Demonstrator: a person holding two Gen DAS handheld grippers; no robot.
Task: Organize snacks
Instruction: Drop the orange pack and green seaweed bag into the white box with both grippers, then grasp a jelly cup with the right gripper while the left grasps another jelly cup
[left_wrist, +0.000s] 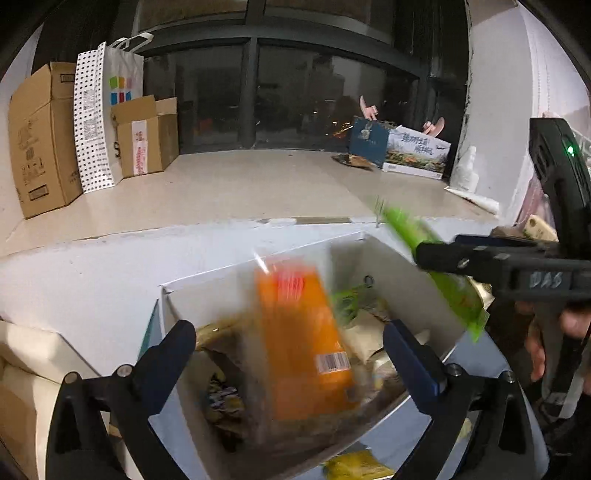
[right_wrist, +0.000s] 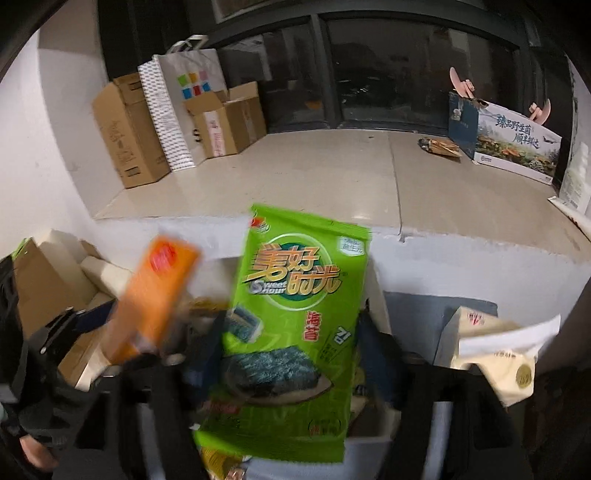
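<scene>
1. Our left gripper (left_wrist: 288, 339) stands wide open; the orange packet (left_wrist: 306, 347) hangs blurred between its fingers, untouched, over the white box (left_wrist: 207, 284).
2. Our right gripper (right_wrist: 291, 354) is spread too, the green seaweed packet (right_wrist: 295, 314) loose above the box.
3. Either packet could catch the rim and tumble outside.

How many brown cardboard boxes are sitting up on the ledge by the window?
2. The tall cardboard box stands at the far left against the wall; the small open cardboard box sits right of the white paper bag. More may hide behind them.
</scene>
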